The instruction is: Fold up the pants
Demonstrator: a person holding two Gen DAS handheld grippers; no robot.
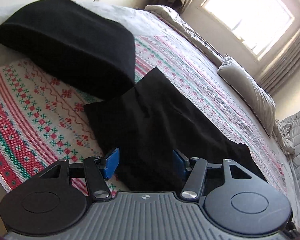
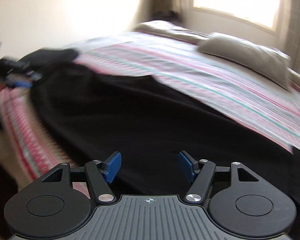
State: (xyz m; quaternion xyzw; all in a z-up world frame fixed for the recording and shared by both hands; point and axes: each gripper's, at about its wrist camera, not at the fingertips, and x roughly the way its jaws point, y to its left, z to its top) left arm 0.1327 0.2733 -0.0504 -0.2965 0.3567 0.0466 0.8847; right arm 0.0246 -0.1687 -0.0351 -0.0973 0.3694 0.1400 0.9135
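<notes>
The black pants (image 1: 162, 124) lie spread flat on the patterned bedspread (image 1: 26, 120), near the bed's near edge. Just beyond them, to the left, sits a folded black stack (image 1: 70, 46). The left gripper (image 1: 146, 164) hangs over the pants with jaws wide, holding nothing; the right gripper (image 2: 149, 167) likewise stands wide and empty above the dark cloth. Grey pillows (image 1: 248, 92) lie far right, under the window (image 1: 250, 14).

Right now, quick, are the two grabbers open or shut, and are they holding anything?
Left gripper: open, holding nothing; the black pants lie under it.
Right gripper: open, holding nothing, over the pants.
</notes>
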